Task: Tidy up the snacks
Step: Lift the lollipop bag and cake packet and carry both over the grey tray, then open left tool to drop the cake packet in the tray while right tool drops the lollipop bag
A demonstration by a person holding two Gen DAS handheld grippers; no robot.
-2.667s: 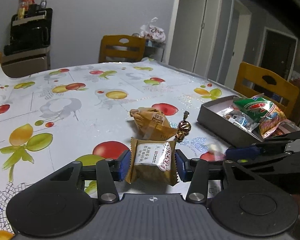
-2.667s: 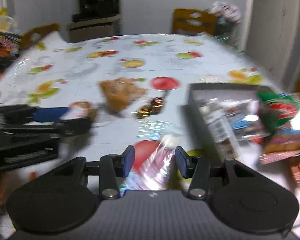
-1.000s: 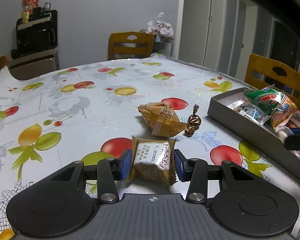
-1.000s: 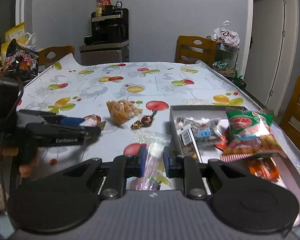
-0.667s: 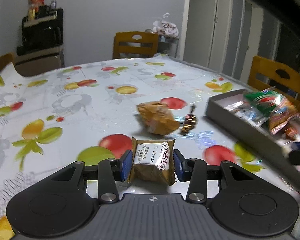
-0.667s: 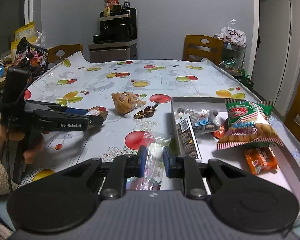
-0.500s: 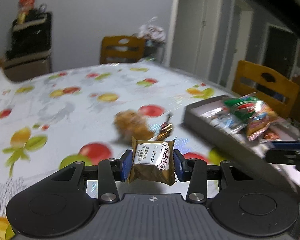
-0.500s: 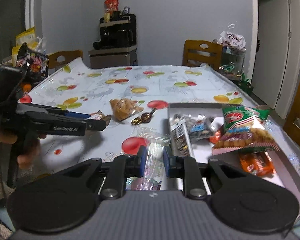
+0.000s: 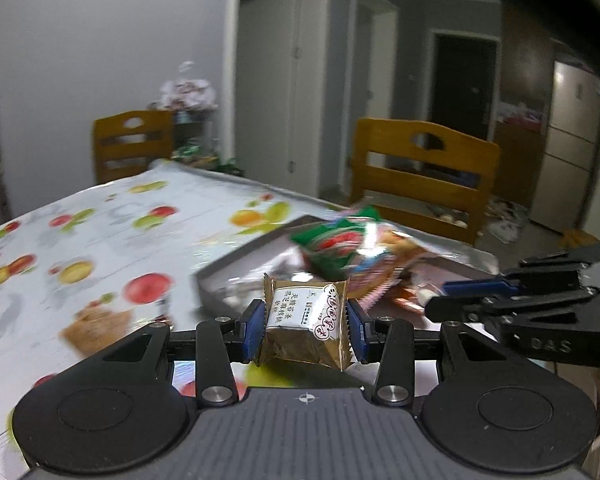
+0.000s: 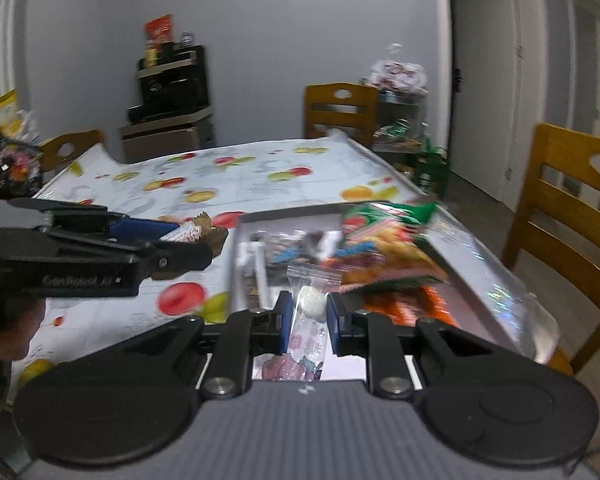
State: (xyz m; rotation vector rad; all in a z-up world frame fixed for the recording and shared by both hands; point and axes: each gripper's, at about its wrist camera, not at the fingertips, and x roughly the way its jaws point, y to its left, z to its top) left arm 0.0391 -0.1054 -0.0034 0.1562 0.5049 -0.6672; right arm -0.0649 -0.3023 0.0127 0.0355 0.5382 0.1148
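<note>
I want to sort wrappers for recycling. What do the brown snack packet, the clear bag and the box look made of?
Brown snack packet: glossy foil-like film, crimped ends. Clear bag: thin see-through plastic, with what looks like a zip strip. Box: grey, matte, probably cardboard; blur leaves it unsure.

Each camera sits close behind its own fingers, looking forward and tilted down over the surface [image 9: 204, 204]. The left view faces toward 1 o'clock, the right toward 12. Both share the grey box [image 9: 236, 258] [image 10: 284, 213] of snacks, blurred, and each seems to catch the other tool at its edge.
</note>
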